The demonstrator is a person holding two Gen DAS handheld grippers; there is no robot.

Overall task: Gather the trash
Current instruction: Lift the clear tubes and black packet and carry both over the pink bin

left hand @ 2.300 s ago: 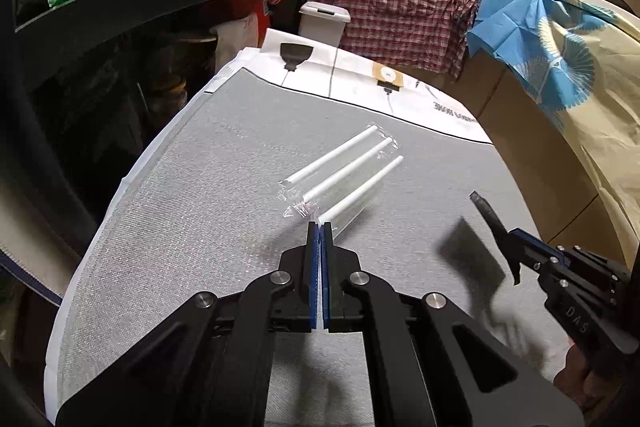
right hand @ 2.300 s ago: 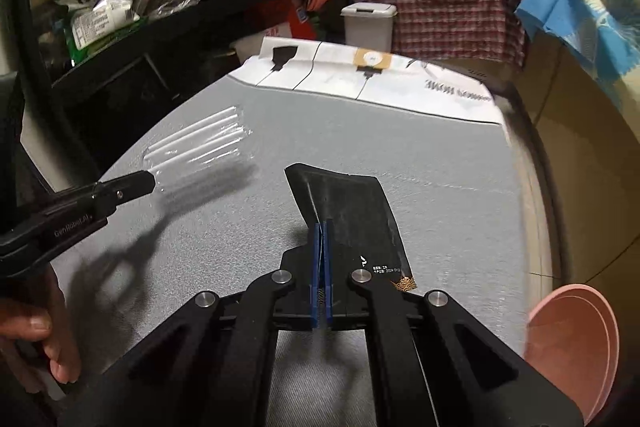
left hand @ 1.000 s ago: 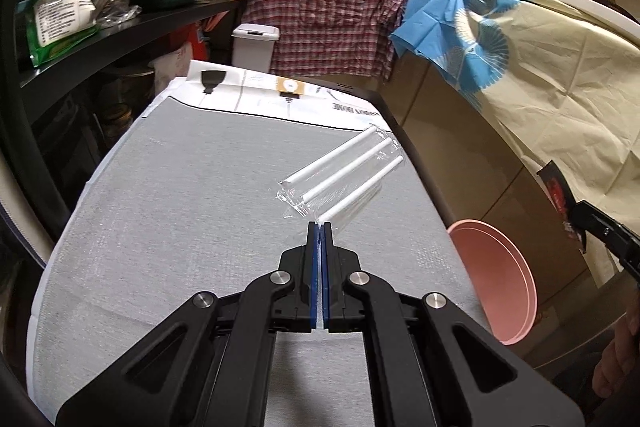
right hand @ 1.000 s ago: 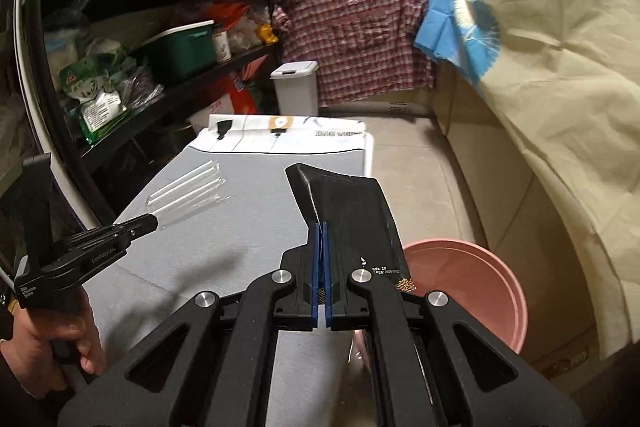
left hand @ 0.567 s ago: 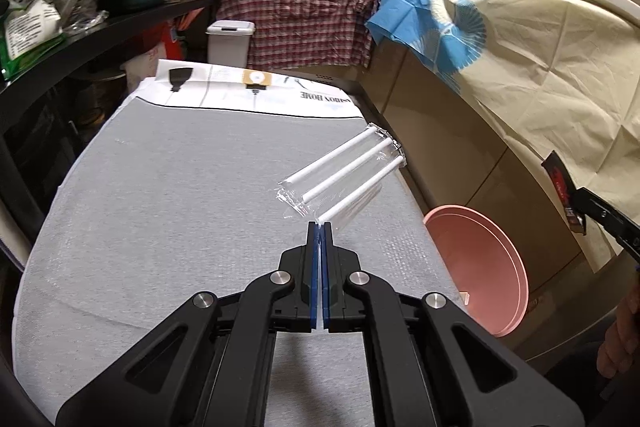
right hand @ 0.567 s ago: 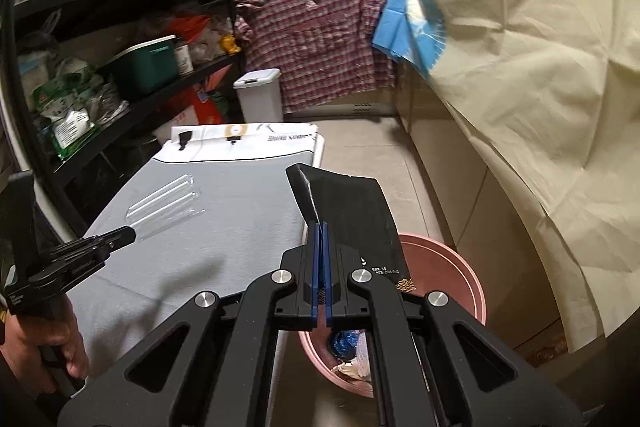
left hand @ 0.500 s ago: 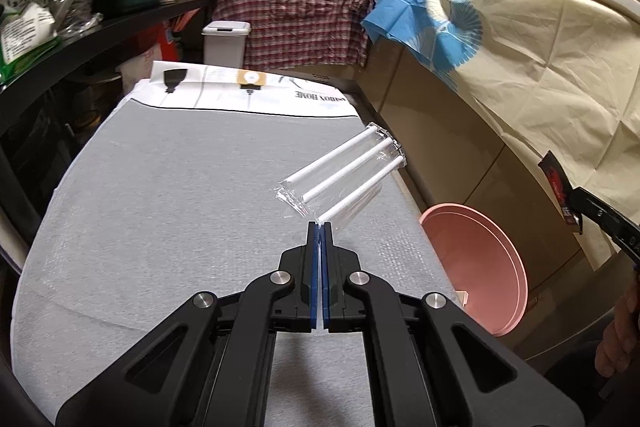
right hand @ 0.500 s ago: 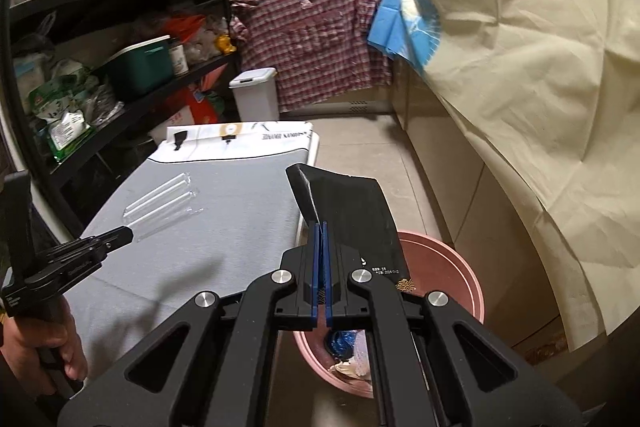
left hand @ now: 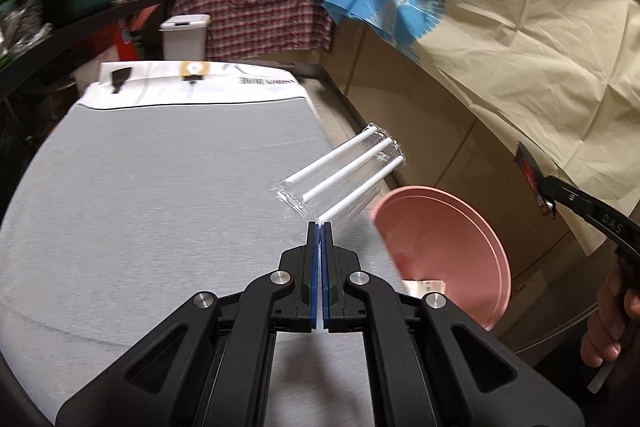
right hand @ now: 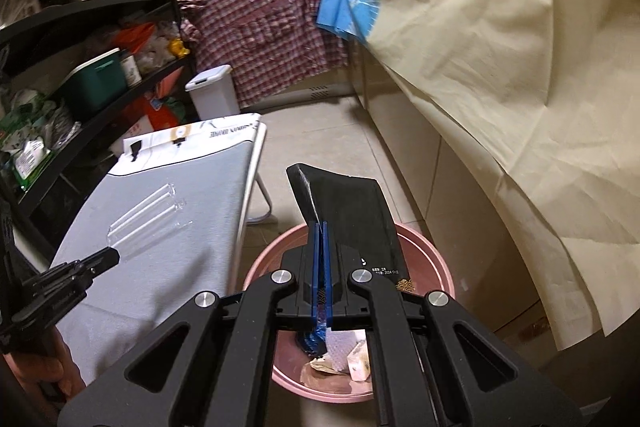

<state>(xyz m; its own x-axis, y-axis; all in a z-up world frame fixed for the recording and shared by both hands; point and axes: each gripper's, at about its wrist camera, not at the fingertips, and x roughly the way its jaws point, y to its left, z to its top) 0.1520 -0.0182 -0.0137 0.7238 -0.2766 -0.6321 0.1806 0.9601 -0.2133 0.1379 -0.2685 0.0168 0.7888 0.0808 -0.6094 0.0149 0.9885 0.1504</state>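
Note:
My left gripper (left hand: 319, 227) is shut on the edge of a clear plastic packet of three white straws (left hand: 345, 174). The packet hangs in the air over the right edge of the grey ironing board (left hand: 160, 187), close to the pink bin (left hand: 472, 227). My right gripper (right hand: 319, 227) is shut on a black snack wrapper (right hand: 352, 211), held above the pink bin (right hand: 436, 259) on the floor. That bin holds several scraps of paper and wrappers (right hand: 352, 359). In the left wrist view the right gripper (left hand: 552, 189) shows at the right with the black wrapper (left hand: 530, 173). The right wrist view catches the left gripper (right hand: 108, 257) holding the straw packet (right hand: 148, 215).
A black shelf rack (right hand: 100, 27) with a green box and bags stands left of the board. A white lidded bin (right hand: 210, 91) and a plaid shirt (right hand: 272, 31) are at the far end. A cream sheet (right hand: 500, 67) drapes the cabinets on the right. Tiled floor (right hand: 320, 139) lies between.
Both grippers have swung right, away from the board toward the pink bin. The black wrapper now hangs over the bin's mouth, and the straw packet has reached the board's right edge.

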